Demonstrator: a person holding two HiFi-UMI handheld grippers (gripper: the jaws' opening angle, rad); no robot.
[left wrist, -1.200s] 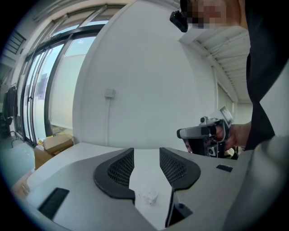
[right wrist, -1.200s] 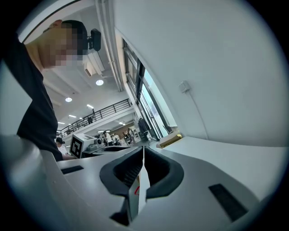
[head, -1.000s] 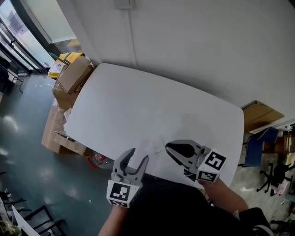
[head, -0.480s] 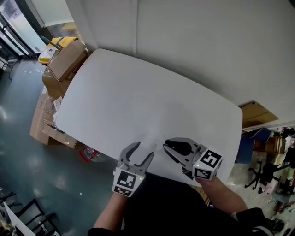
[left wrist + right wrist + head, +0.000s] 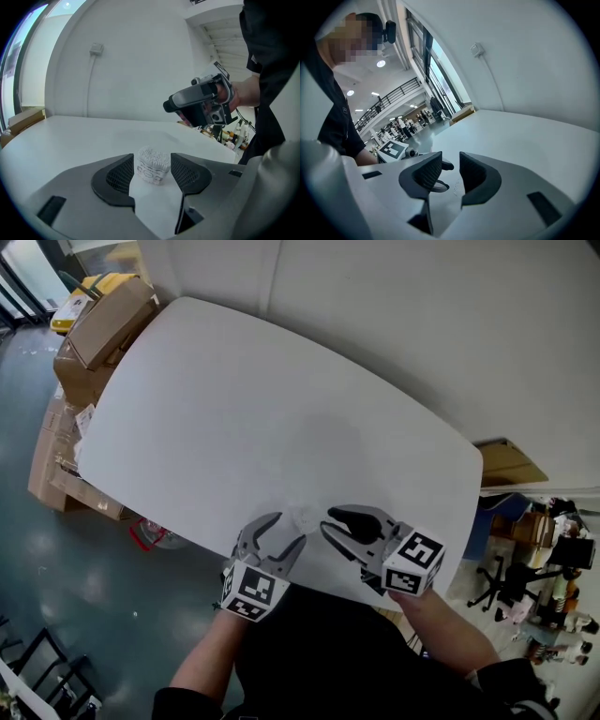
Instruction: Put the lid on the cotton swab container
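**Two grippers flank an open cotton swab container at the table's near edge**

We hold the left gripper low over the white table, its jaws just opened wide. The cotton swab container, uncapped and packed with white swabs, stands on the table between the two pads, which sit clear of its sides. The right gripper hangs just beside it, on the container's other side. Its jaws have just been opening to a narrow gap, and we make out nothing gripped between them. The container sits close to the table's near edge. Cardboard boxes stand on the floor off the far left corner.
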